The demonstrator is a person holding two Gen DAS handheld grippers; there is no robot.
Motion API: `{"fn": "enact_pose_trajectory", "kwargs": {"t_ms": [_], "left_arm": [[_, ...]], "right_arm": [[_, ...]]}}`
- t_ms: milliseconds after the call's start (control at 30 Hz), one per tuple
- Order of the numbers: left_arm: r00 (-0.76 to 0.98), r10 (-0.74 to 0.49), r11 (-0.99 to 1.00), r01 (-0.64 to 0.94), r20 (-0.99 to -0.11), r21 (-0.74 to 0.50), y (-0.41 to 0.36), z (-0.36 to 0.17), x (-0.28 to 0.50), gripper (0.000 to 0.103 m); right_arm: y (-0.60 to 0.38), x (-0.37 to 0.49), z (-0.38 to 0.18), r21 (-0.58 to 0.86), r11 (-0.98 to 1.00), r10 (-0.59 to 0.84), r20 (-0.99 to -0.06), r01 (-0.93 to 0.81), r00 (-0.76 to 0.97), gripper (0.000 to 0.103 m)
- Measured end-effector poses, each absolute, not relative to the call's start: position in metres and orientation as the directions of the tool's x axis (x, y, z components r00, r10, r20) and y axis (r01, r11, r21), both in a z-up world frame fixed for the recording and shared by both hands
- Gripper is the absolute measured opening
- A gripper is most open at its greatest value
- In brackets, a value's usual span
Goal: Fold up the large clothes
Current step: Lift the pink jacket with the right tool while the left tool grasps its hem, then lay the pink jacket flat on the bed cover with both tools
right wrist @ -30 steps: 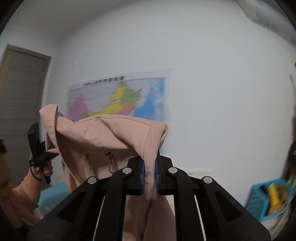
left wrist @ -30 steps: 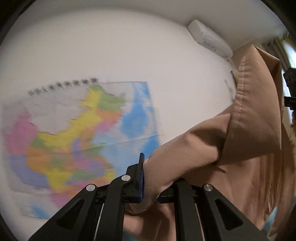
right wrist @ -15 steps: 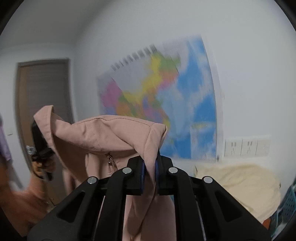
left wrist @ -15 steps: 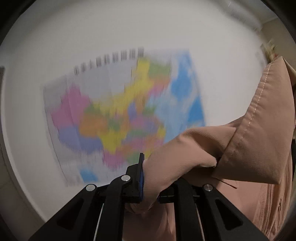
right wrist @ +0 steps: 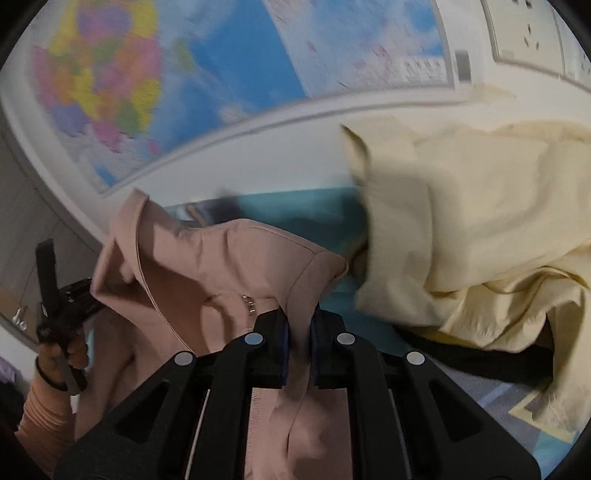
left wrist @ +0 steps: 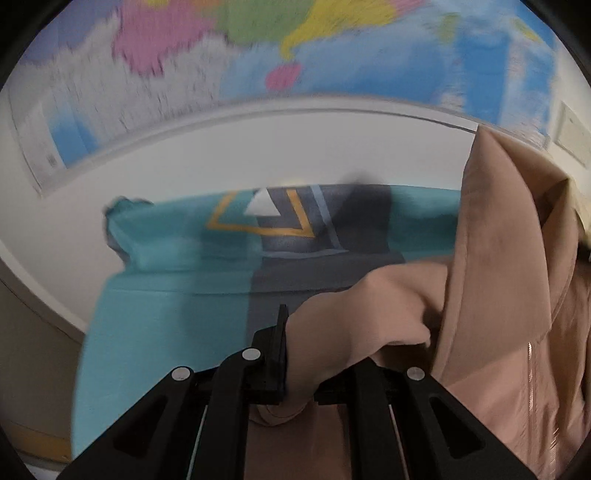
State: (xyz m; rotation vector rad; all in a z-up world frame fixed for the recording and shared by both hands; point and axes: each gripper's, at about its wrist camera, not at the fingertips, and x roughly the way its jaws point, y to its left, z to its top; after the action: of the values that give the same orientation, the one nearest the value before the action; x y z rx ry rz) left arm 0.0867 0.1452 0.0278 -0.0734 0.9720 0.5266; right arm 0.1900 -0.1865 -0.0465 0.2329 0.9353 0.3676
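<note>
A large pink jacket [left wrist: 491, 295] hangs stretched between my two grippers, above a teal and grey bed cover [left wrist: 166, 314]. My left gripper [left wrist: 299, 354] is shut on one bunched shoulder of the jacket. My right gripper [right wrist: 298, 332] is shut on the other shoulder of the jacket [right wrist: 221, 266]; a zipper pull shows just left of it. In the right wrist view the left gripper [right wrist: 55, 302] shows at the far left, held in a hand.
A pale yellow garment [right wrist: 472, 236] lies heaped on the bed cover [right wrist: 317, 210] at the right, over something black. A colourful wall map [left wrist: 332, 48] hangs on the white wall behind the bed. Wall sockets [right wrist: 524, 33] sit at the top right.
Both grippers have tilted and dropped down toward the bed with the jacket still held. The map has slid up in view and the bed cover and yellow garment have come into sight.
</note>
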Motion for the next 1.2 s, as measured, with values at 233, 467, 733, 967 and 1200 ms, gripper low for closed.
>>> {"fn": "enact_pose_trajectory", "kwargs": {"t_ms": [233,467,733,967,1200], "left_arm": [[0.387,0.319,0.868,-0.485,-0.865,0.103,0.18,0.012,0.127,0.013],[0.384,0.29,0.867,-0.494,-0.877,0.07,0.197,0.0,0.115,0.057],[0.562,0.254,0.932,-0.36,-0.787,0.044,0.169,0.053,0.019,0.077],[0.553,0.222,0.966,-0.239,-0.803,0.102,0.119,0.022,-0.039,0.078],[0.553,0.23,0.963,-0.25,-0.801,0.103,0.104,0.017,-0.066,0.078]], "right_arm": [[-0.197,0.221,-0.052,0.389,0.911,0.396,-0.739,-0.135,0.545,0.009],[-0.182,0.218,-0.046,0.311,0.937,0.345,-0.765,-0.157,0.544,0.053],[-0.214,0.085,-0.02,0.145,0.964,0.254,-0.743,-0.222,0.619,0.092],[-0.245,-0.011,-0.093,0.193,0.967,0.249,-0.857,-0.167,0.451,0.07],[-0.279,-0.02,-0.045,0.254,0.962,0.264,-0.792,-0.097,0.551,0.003]]}}
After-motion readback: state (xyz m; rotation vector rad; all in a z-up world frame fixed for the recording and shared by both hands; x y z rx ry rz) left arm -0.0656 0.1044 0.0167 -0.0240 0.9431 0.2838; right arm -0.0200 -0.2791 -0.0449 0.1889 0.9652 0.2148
